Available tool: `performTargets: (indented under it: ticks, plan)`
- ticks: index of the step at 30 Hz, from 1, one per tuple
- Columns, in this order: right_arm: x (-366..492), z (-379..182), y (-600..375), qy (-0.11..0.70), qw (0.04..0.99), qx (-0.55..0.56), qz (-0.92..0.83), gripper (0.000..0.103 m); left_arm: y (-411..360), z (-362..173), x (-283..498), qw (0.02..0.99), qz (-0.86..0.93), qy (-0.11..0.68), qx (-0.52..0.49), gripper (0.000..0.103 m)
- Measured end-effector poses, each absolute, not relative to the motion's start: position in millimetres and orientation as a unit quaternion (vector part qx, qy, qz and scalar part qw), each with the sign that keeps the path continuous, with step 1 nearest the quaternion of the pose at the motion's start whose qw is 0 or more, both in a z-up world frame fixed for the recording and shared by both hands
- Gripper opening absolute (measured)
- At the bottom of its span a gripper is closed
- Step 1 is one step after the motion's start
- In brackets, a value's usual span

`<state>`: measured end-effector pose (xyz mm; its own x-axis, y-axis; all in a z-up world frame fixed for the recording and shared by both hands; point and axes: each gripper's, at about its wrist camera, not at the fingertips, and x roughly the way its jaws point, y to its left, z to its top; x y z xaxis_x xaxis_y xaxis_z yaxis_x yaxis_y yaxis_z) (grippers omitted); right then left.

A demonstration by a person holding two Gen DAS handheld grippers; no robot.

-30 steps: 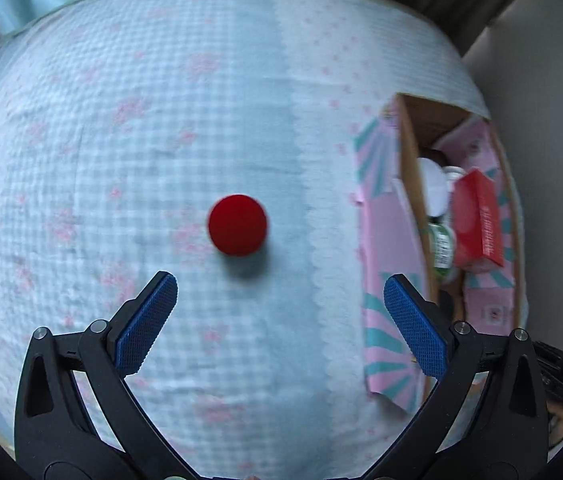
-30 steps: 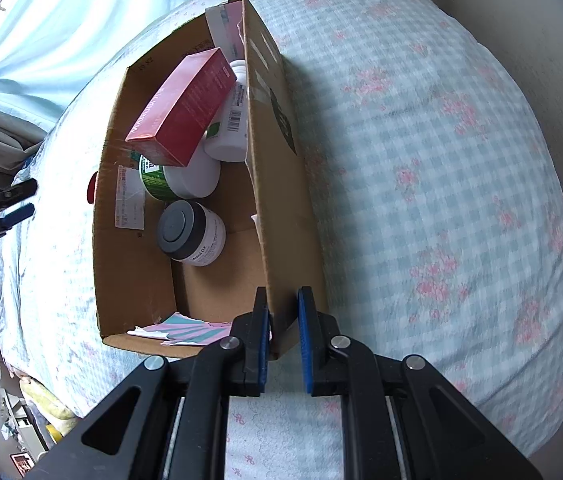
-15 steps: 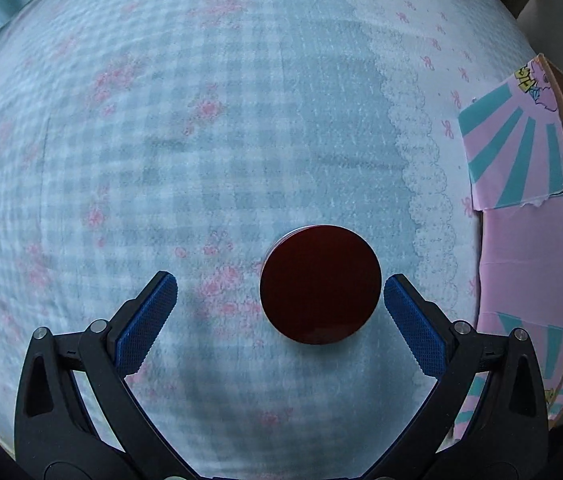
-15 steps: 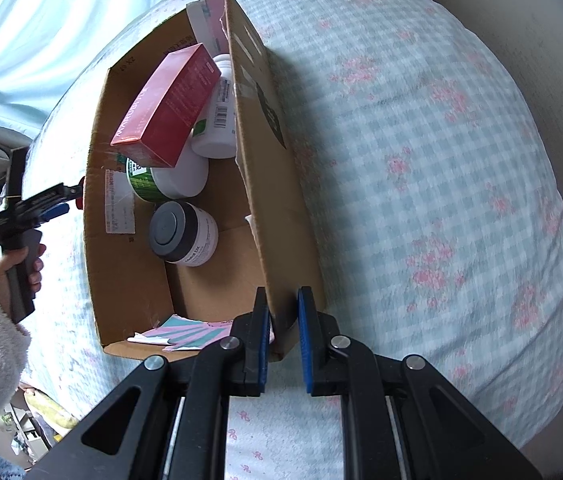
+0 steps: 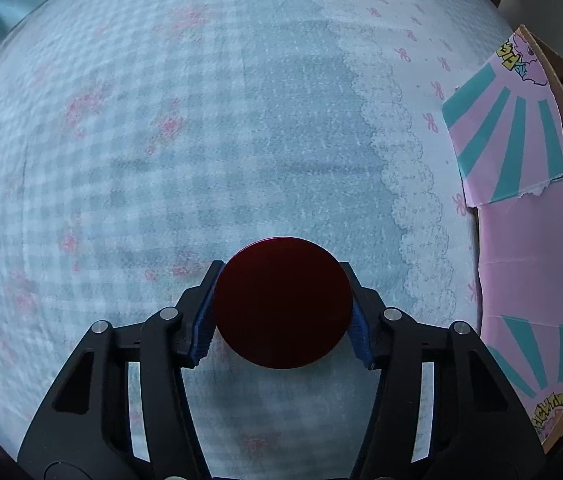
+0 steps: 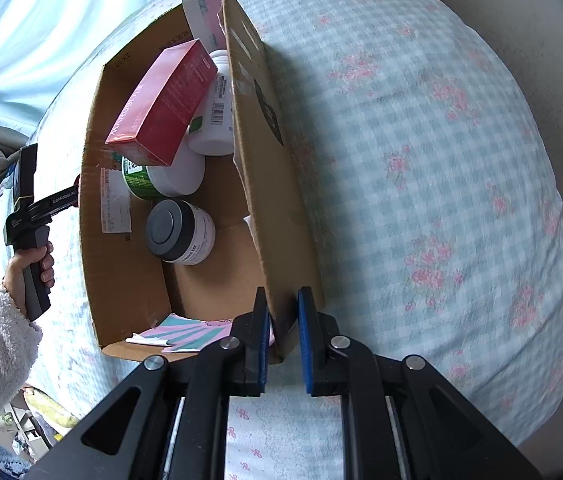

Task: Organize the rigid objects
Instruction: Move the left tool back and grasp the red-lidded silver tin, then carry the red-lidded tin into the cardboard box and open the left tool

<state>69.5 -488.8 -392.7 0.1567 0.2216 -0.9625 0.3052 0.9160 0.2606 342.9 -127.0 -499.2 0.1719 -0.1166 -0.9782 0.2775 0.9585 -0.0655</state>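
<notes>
Your left gripper has just been closing its jaws, and the blue pads now sit against both sides of the red round lid, clamped on it where it lies on the checked bedspread. Your right gripper has its jaws pinched together on the near wall of the cardboard box, steadying it.

So the step in hand is the pickup of the red piece (it may be a tin or a lid; only its flat top shows). It lies to the left of the box, whose pink and teal flap is just beside it in the left wrist view.

Inside the box sit a red carton, a white bottle, a green-labelled tub and a grey-capped jar.

Next, I judge, you lift straight up, clear the flap and the near wall, then carry it over the bare cardboard floor near the jar before you let go. Keep the right hand's hold so the box does not slide.
</notes>
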Motion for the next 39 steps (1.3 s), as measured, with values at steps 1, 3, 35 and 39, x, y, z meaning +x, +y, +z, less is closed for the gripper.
performTargets:
  ticks: [1, 3, 35, 39]
  plan:
    - [69.2, -392.5, -488.8, 0.649, 0.733, 0.203, -0.029, 0.012, -126.5, -499.3, 342.3, 0.764, -0.129, 0.63, 0.061, 0.051]
    - [68.5, -393.0, -489.0, 0.649, 0.733, 0.201, -0.028, 0.012, -126.5, -499.9, 342.5, 0.764, -0.131, 0.629, 0.058, 0.051]
    - [65.6, -391.8, -492.1, 0.636, 0.74, 0.218, -0.019, 0.013, -240.9, -297.4, 271.1, 0.799, -0.252, 0.54, 0.081, 0.051]
    - [65.7, -392.0, -492.8, 0.636, 0.739, 0.22, -0.015, 0.013, -282.0, -309.4, 249.6, 0.78, -0.287, 0.55, 0.088, 0.051]
